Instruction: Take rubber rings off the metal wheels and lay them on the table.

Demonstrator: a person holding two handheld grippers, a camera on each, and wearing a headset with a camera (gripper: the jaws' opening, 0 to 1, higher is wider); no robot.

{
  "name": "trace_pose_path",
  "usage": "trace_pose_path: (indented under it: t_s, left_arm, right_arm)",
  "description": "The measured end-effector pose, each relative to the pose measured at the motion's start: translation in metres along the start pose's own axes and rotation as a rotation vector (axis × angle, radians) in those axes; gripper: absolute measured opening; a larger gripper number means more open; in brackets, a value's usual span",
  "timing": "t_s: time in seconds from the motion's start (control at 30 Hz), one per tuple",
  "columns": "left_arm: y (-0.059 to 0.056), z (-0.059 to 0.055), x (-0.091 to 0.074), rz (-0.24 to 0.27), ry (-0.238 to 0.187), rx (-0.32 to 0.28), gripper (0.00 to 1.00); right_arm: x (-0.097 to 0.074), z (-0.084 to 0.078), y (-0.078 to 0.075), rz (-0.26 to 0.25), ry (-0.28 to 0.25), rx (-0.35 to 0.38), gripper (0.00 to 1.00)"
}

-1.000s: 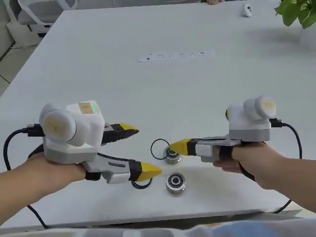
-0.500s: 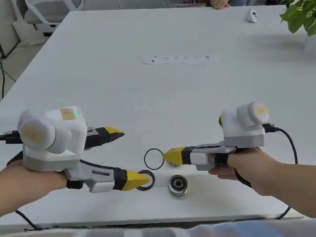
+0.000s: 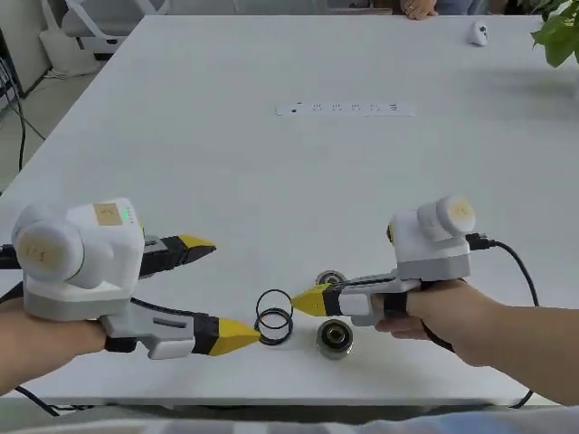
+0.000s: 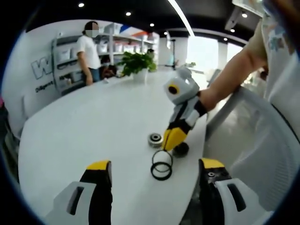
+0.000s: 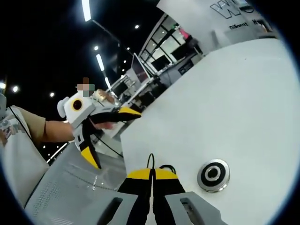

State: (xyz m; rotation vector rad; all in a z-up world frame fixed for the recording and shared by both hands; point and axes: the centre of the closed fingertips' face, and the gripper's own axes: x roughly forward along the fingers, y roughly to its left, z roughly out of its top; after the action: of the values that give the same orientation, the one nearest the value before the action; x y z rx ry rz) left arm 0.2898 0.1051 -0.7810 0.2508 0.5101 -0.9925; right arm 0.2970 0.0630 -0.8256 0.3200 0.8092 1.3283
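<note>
The right gripper [image 3: 300,301] is closed, seemingly on a rubber ring [image 3: 274,303], near the tabletop's [image 3: 271,181] front edge; the left gripper [image 3: 217,289] is held wide open; two metal wheels [image 3: 336,336] are seen just beside.

Two thin black rubber rings [image 3: 273,315] lie flat and overlapping, just beside two small round metal wheels [image 3: 336,336].

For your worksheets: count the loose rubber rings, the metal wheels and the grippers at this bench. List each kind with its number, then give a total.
rubber rings: 2
metal wheels: 2
grippers: 2
Total: 6
</note>
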Motion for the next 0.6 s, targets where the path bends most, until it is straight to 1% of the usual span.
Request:
trace_pose_path:
  t_s: [0.1,0.2,0.33,0.43,0.6]
  left_arm:
    - [0.001,-0.002,-0.002,0.006,0.002,-0.004,0.76]
    - [0.002,-0.004,-0.004,0.010,0.003,-0.008,0.76]
    - [0.003,-0.005,-0.005,0.015,0.004,-0.011,0.76]
    - [0.003,-0.007,-0.005,0.017,0.006,-0.011,0.76]
    - [0.002,-0.010,-0.005,0.017,0.011,-0.018,0.76]
  right_arm:
    - [0.004,-0.003,0.000,-0.001,0.019,-0.008,0.00]
    - [0.007,-0.011,-0.004,-0.012,0.052,-0.009,0.00]
    - [0.009,-0.015,-0.005,-0.020,0.070,-0.012,0.00]
    - [0.009,-0.017,-0.007,-0.029,0.079,-0.014,0.00]
    - [0.010,-0.017,-0.011,-0.046,0.075,-0.007,0.00]
